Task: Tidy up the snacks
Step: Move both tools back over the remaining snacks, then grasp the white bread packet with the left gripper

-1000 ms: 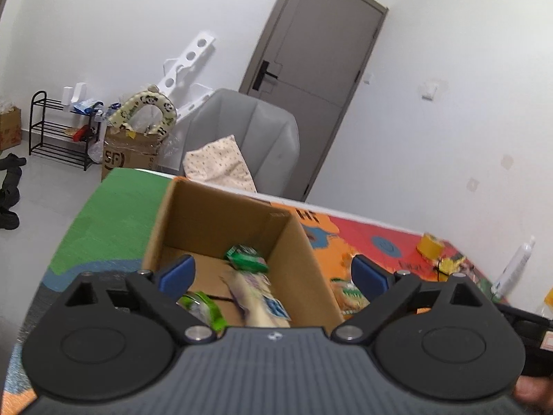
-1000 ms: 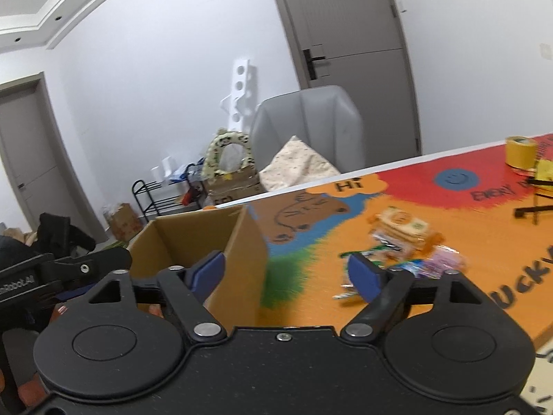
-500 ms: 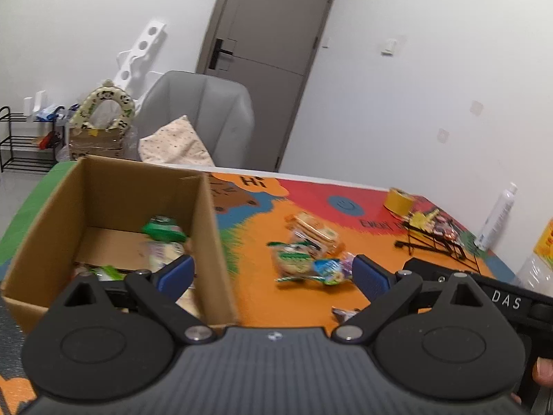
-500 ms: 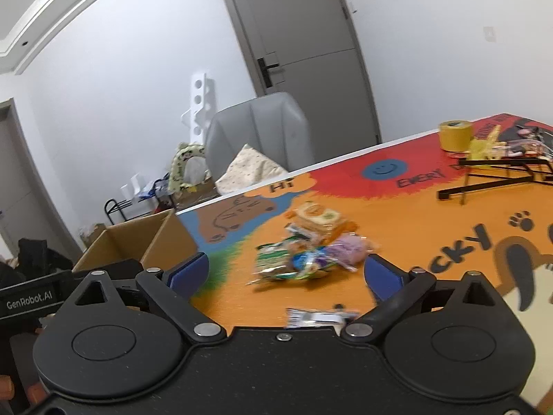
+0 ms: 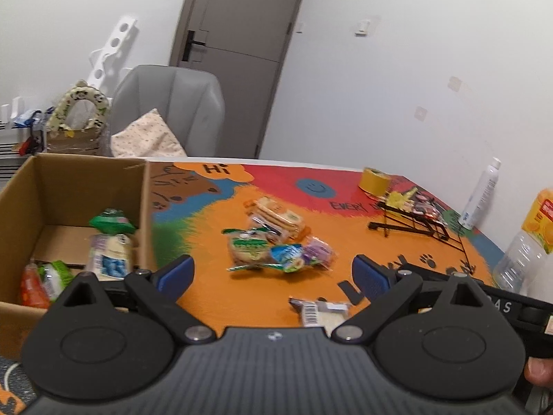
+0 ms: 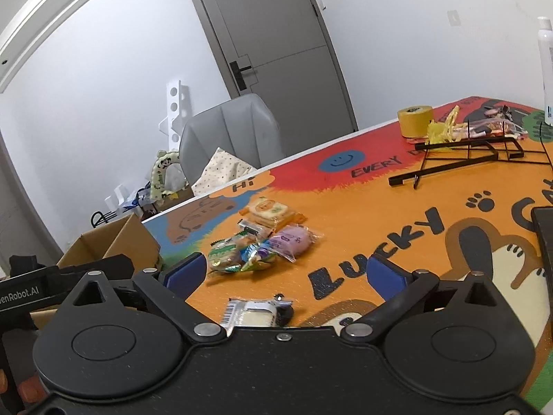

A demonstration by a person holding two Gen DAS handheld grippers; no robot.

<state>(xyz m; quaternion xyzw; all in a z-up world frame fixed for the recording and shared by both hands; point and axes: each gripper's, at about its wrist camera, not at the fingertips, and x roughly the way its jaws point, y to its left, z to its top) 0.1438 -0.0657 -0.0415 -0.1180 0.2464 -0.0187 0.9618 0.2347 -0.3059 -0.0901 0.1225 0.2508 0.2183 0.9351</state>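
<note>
Crowding is the danger: both the spread-wide, empty right gripper [image 6: 287, 273] and the equally spread, empty left gripper [image 5: 273, 273] face the flat silvery barcode-printed snack packet [image 6: 254, 313] lying apart from the heap of crinkly wrapped snacks [image 6: 257, 242], so they may collide or nudge it away from the brown cardboard box [image 5: 69, 186].

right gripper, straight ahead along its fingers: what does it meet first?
Probably the white barcoded snack packet, flat on the mat just ahead of the open, empty right gripper. Beyond it sits the snack pile. Depth is uncertain through the fisheye.

Lighting: bright, even, diffuse indoor light; source not visible. Shadows: faint beneath the snack pile [image 5: 276, 242]. Glare: soft sheen on the grey door [image 6: 276, 34]. Blur: slight motion softness in the left wrist view. Distortion: strong fisheye bowing of that door's frame; dark corners.
</note>
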